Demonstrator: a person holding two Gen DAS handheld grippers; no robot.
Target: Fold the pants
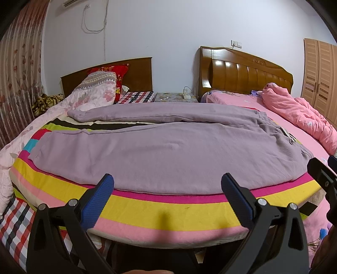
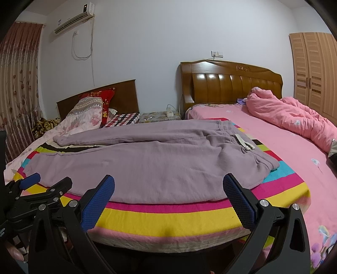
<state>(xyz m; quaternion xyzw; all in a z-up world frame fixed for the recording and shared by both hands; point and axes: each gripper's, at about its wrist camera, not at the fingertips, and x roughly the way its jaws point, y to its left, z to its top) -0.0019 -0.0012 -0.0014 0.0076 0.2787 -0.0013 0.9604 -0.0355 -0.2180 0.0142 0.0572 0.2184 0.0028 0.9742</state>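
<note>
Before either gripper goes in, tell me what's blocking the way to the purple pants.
Nothing visible. The purple pants lie flat on the striped blanket, and both the left gripper and right gripper hang open just short of the near leg.

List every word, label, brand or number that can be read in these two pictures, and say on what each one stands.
None can be read.
Air conditioner: small dark marks, too small to read.
Red pillow: yellow embroidery, too blurred to read.
Lilac pants: no print visible.
</note>
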